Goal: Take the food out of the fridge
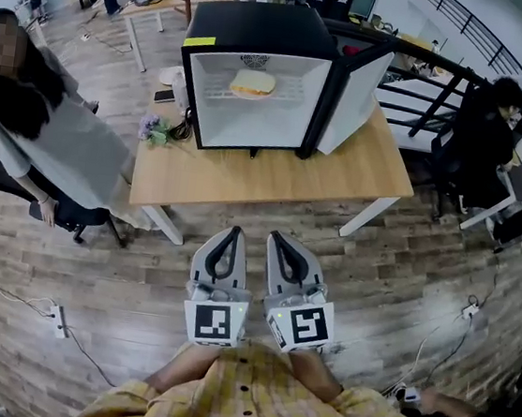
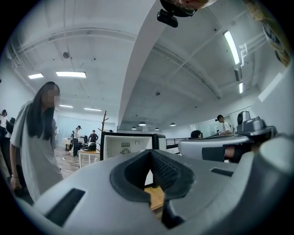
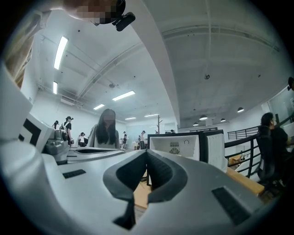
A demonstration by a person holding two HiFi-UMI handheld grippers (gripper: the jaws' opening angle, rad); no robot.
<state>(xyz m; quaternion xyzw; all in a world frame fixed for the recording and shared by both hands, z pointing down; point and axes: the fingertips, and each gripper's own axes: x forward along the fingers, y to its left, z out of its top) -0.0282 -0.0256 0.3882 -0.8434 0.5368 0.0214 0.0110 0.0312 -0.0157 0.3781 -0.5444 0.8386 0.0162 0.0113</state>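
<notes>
A small black fridge (image 1: 255,27) stands on a wooden table (image 1: 274,181) with its door (image 1: 354,101) swung open to the right. On its shelf inside lies a pale, bread-like piece of food (image 1: 253,84). My left gripper (image 1: 235,232) and right gripper (image 1: 274,237) are side by side over the wood floor, short of the table's near edge, and point at the fridge. Both are shut with nothing between the jaws. The left gripper view has the left gripper (image 2: 150,151) with the fridge (image 2: 126,146) beyond it. The right gripper view has the right gripper (image 3: 147,151) and the fridge (image 3: 177,147).
A person in a grey top (image 1: 52,139) stands at the table's left end, by a chair. Another person (image 1: 482,136) sits at the right, behind a black railing (image 1: 437,83). Small items and flowers (image 1: 153,128) lie left of the fridge. Cables run along the floor.
</notes>
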